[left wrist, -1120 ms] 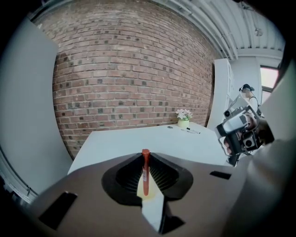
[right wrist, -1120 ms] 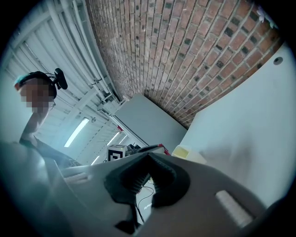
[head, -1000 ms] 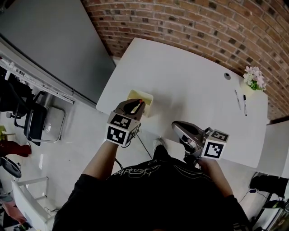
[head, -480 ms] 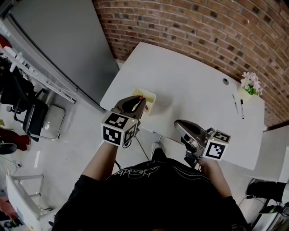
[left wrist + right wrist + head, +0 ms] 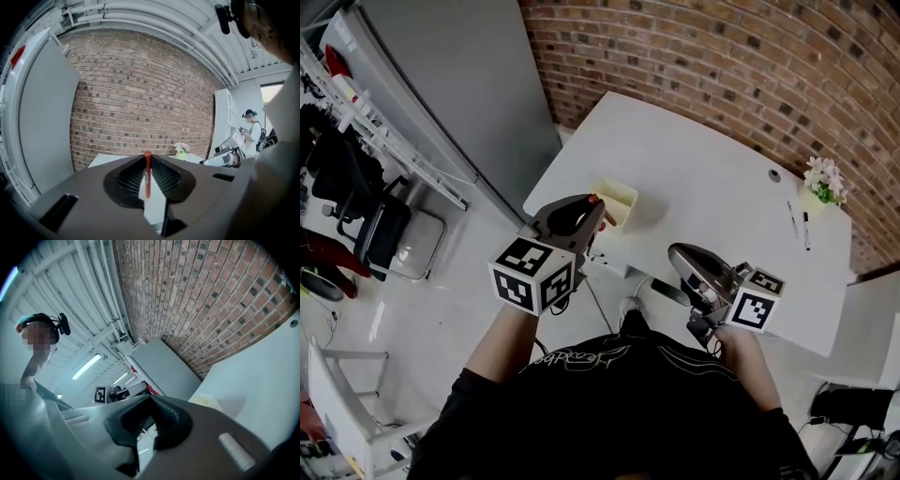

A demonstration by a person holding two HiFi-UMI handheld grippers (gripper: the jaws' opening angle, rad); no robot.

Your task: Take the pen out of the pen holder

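A pale yellow pen holder (image 5: 614,200) stands near the left front corner of the white table (image 5: 712,187). My left gripper (image 5: 598,212) hangs in the air just in front of and left of it, shut on a red pen (image 5: 593,199). In the left gripper view the red pen (image 5: 147,173) stands upright between the pads, its cap poking above the jaws. My right gripper (image 5: 675,254) hovers over the table's front edge with its tips together and nothing in them. In the right gripper view the holder (image 5: 206,401) lies beyond those tips (image 5: 150,398).
Two pens (image 5: 806,230) lie at the table's far right beside a small flower pot (image 5: 825,178). A cable hole (image 5: 773,174) sits near them. A brick wall runs behind the table, a grey panel (image 5: 459,75) to its left, a chair (image 5: 389,239) on the floor.
My left gripper has risen with the red pen, lifting up and away from the holder. The right gripper has come up a little.
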